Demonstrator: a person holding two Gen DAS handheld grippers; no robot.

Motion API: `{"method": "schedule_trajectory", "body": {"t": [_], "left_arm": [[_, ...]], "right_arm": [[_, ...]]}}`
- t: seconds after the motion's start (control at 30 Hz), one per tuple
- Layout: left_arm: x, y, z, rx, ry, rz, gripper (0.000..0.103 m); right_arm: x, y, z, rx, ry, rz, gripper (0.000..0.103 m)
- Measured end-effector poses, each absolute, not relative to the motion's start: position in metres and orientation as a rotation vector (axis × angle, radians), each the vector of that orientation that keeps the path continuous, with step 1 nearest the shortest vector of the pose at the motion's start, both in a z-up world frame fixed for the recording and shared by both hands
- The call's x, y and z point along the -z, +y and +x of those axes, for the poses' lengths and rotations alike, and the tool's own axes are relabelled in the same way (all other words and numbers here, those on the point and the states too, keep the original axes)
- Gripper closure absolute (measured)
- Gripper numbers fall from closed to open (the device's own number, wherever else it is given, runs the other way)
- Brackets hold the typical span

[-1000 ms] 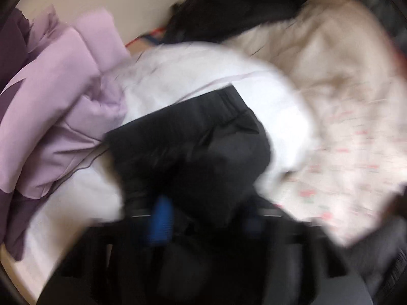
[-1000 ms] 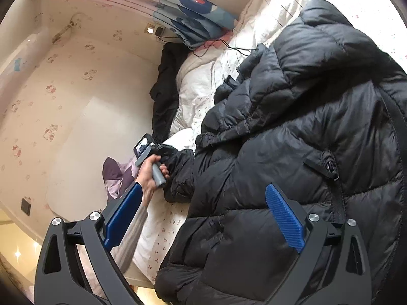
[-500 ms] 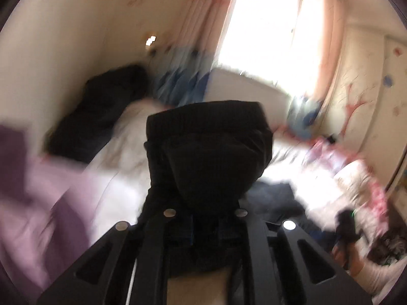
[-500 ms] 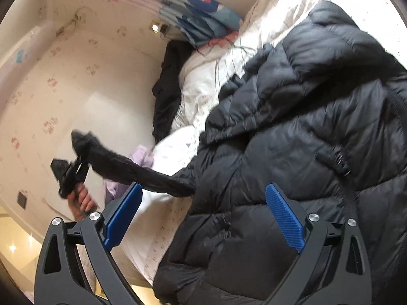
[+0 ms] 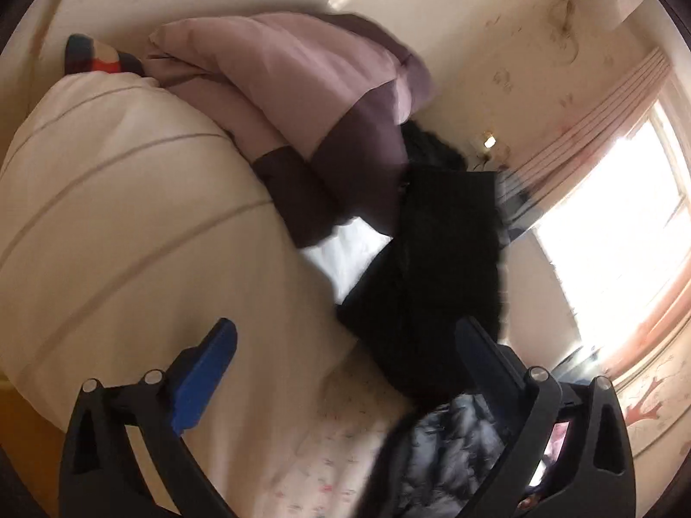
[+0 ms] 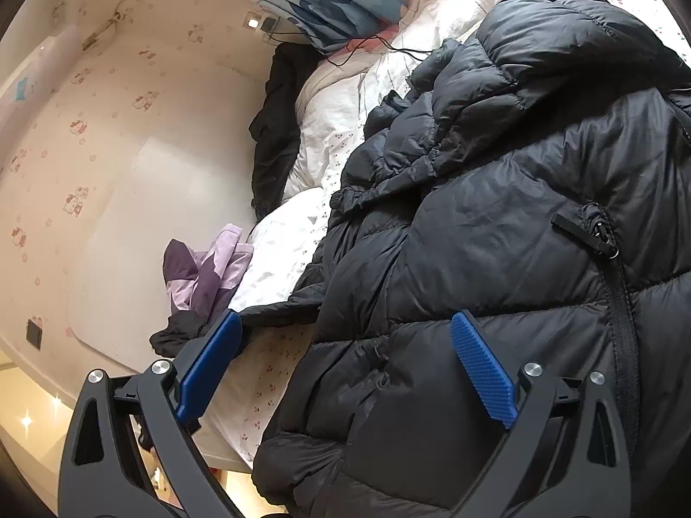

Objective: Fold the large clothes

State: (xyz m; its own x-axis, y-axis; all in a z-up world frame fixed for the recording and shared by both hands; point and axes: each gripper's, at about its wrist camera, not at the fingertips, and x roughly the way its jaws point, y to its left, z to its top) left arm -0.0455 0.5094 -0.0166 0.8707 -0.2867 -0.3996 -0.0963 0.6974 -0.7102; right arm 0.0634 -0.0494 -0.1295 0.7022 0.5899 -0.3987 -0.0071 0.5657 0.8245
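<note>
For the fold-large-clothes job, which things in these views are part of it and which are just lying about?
In the job:
- black puffer jacket, spread on the bed
- its sleeve, stretched out towards the bed's edge
- left gripper, jaws just opened, nothing clamped
- right gripper, open above the jacket

Lying about:
- purple garment
- black garment by the wall
- patterned bedsheet

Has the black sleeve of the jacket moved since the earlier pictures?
Yes. The sleeve, lifted against the wall half a second ago, now lies stretched across the bed toward the purple garment.
</note>
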Motion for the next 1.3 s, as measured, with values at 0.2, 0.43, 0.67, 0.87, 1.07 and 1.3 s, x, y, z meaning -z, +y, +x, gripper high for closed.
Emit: {"method": "schedule_trajectory", "body": {"t": [0.2, 0.43, 0.67, 0.87, 1.07, 1.3], "left_arm": [[-0.021, 0.451, 0.002, 0.013, 0.594, -0.63, 0.006], [-0.021, 0.405, 0.075, -0.125, 0.777, -0.602, 0.023], [-0.15, 0.345, 0.095, 0.198, 0.379, -0.345, 0.09], [-0.24, 0.34, 0.113, 0.282, 0.268, -0.229, 0.093], [-0.196, 0.408, 0.096, 0.121, 0.384, -0.323, 0.093], [-0.179, 0.476, 0.131, 0.029, 0.457, -0.397, 0.094]], "right_arm": [[0.129, -0.05, 0.064, -0.392, 0.72, 0.919, 0.009], [0.118, -0.046, 0.061, -0.352, 0.704, 0.814, 0.009], [0.119, -0.047, 0.06, -0.283, 0.69, 0.726, 0.009], [0.133, -0.049, 0.067, -0.26, 0.722, 0.724, 0.009], [0.138, -0.047, 0.067, -0.272, 0.741, 0.731, 0.009], [0.129, -0.033, 0.063, -0.245, 0.7, 0.622, 0.009]]}}
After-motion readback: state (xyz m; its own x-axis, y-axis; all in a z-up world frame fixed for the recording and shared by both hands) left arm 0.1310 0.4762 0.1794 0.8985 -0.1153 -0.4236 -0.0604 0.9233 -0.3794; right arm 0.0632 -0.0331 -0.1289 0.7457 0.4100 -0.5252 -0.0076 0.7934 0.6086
